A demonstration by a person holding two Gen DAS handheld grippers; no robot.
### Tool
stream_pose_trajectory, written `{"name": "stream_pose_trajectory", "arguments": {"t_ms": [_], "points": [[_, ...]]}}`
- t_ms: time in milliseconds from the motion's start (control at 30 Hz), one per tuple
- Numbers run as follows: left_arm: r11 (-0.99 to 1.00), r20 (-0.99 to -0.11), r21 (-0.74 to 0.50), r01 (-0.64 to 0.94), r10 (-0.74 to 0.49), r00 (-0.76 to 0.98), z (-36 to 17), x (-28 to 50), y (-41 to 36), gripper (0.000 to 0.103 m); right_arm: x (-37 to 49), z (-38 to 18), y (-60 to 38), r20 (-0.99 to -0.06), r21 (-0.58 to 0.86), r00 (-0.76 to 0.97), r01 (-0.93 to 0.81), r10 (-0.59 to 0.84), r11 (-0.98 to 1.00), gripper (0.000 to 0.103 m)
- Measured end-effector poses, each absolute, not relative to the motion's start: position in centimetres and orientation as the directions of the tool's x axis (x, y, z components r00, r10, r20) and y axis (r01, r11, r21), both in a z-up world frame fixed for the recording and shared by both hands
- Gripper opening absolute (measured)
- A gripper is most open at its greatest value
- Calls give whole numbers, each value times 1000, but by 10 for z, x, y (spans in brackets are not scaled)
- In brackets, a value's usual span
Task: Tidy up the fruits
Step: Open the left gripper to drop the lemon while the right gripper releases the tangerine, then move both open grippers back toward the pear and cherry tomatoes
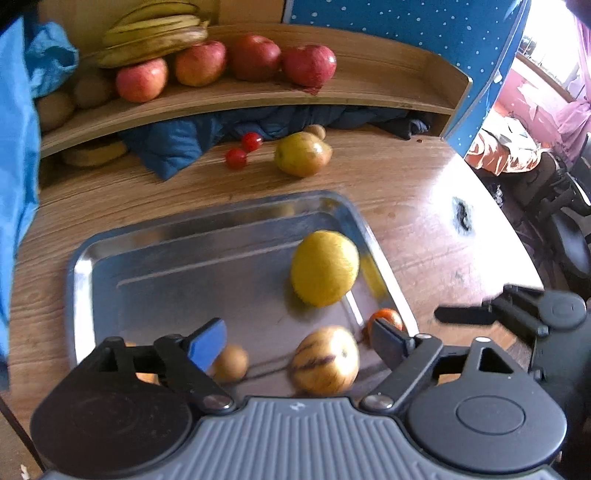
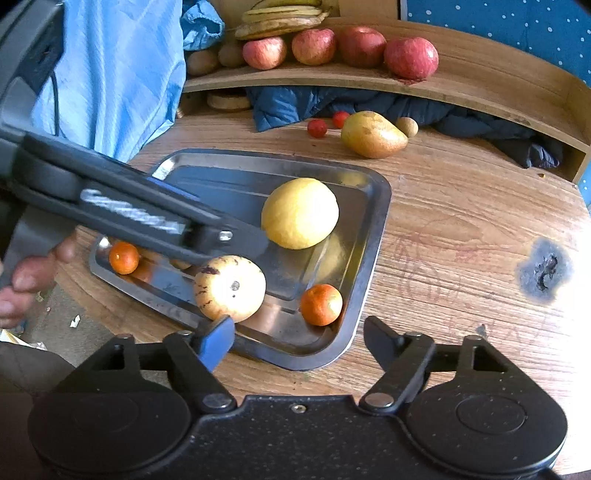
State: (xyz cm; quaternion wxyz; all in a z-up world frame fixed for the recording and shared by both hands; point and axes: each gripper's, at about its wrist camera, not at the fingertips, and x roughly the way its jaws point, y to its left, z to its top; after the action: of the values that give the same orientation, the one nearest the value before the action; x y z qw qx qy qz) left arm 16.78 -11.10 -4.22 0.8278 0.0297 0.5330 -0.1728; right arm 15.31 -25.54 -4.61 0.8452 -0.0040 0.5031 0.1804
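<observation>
Fruits lay in three places. On the metal tray (image 2: 373,236) there were a lemon (image 2: 300,213), a striped melon (image 2: 229,288), two tangerines (image 2: 320,304) (image 2: 124,257) and one small brown fruit (image 1: 231,363). On the table (image 2: 461,229) behind the tray lay a pear (image 2: 371,134), two cherry tomatoes (image 2: 317,128) and a small brown fruit (image 2: 407,126). The shelf (image 2: 480,77) held apples (image 2: 410,58), bananas (image 2: 282,18) and kiwis (image 2: 201,61).

The left gripper (image 1: 299,341) hung low over the near part of the tray with its jaws spread, and the melon sat between the fingers but was not pinched. The right gripper (image 2: 299,338) waited at the near corner of the tray, also spread wide and holding nothing.

The step in hand seemed to be taking the melon. The next move would call for a lower and centred left gripper and a gentle squeeze, because the round fruit could roll on the smooth metal
</observation>
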Motion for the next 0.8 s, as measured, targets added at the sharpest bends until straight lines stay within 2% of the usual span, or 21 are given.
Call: {"name": "stream_pose_trajectory", "arguments": {"t_ms": [167, 500, 800], "points": [[953, -920, -98, 286, -196, 339, -40, 152, -89, 98, 153, -43, -252, -847, 188, 421, -336, 326, 923, 91], [990, -961, 18, 141, -22, 277, -51, 134, -37, 102, 154, -39, -240, -849, 202, 383, -400, 364, 894, 102], [995, -959, 72, 69, 50, 281, -47, 138, -10, 102, 159, -35, -232, -841, 193, 402, -405, 363, 894, 102]]}}
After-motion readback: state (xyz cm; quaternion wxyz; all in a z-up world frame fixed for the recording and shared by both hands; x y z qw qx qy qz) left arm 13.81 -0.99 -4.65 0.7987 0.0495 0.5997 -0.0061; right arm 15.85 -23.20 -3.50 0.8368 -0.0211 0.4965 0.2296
